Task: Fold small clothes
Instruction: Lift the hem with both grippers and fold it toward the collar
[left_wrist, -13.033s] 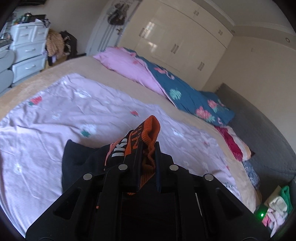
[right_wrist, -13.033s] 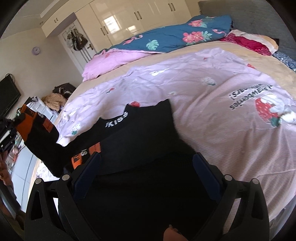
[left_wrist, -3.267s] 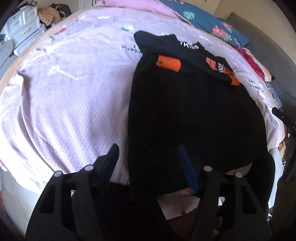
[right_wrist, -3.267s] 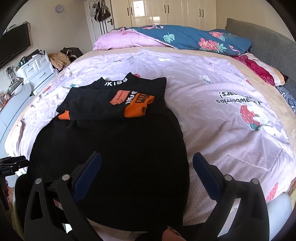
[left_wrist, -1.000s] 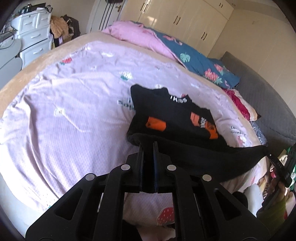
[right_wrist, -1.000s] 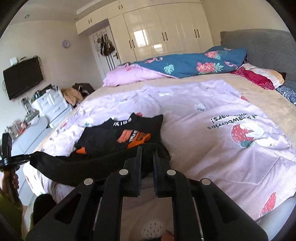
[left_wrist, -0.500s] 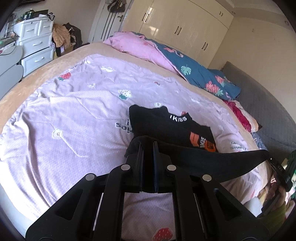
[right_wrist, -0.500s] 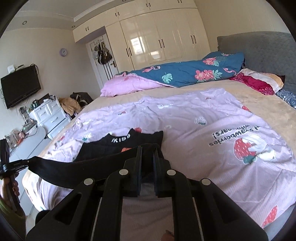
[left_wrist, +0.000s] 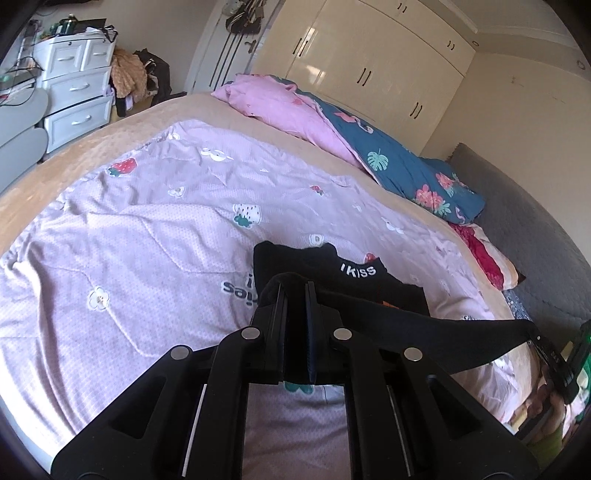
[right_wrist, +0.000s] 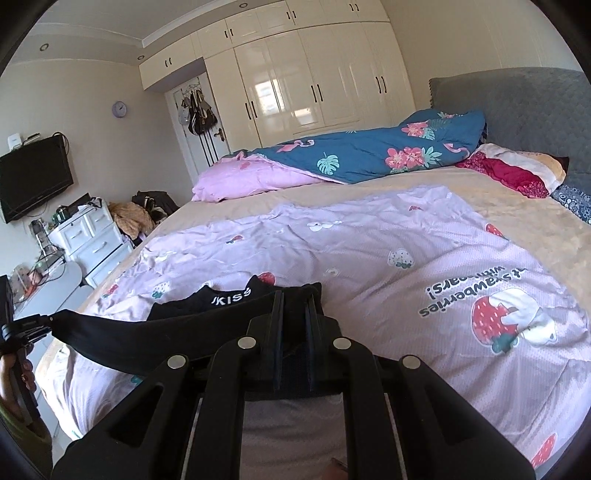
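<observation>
A black sweater with a white "KISS" collar and orange cuffs lies on the lilac strawberry-print sheet. Its bottom hem is lifted and stretched taut between both grippers, over the upper part. My left gripper is shut on the hem's left corner. My right gripper is shut on the hem's right corner; the sweater runs leftward from it. The right gripper also shows at the right edge of the left wrist view. The orange cuffs are mostly hidden under the raised hem.
A pink and blue floral duvet is heaped at the far side of the bed. Red and cream pillows lie by the grey headboard. A white drawer chest stands by the bed's left side.
Both grippers have carried the hem farther up and forward over the sweater's upper part. The orange cuffs, plain a second ago, are now nearly covered.
</observation>
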